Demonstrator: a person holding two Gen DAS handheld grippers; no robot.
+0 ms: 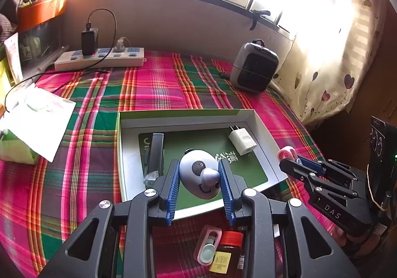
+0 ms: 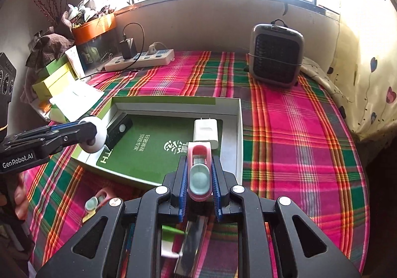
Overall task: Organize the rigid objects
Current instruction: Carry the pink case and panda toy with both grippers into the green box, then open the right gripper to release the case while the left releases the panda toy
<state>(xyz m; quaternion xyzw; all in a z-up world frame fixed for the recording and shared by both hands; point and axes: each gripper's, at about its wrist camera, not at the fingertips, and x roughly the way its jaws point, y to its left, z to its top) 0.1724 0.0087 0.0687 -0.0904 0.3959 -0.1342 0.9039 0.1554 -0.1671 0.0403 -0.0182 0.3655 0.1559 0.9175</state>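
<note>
The left gripper (image 1: 199, 178) pinched a round grey panda-faced plastic toy (image 1: 199, 173) between its blue ribbed pads, held above the near edge of the shallow white cardboard box with the green printed insert (image 1: 183, 121). The right gripper (image 2: 199, 178) was pressed tight on a small pink plastic clip with a mint-green oval pad (image 2: 199, 173), hovering over the box's near rim at about five o'clock of the insert.

Inside the box, a white plug-in charger (image 2: 204, 133) lay at two o'clock and a black bar-shaped device (image 1: 155, 154) along nine o'clock. The bare green middle looked the best landing place.

Doing it well probably meant lowering each piece low over the insert before opening, staggering the two releases so the grippers did not collide, and keeping the round toy from rolling against the charger.
</note>
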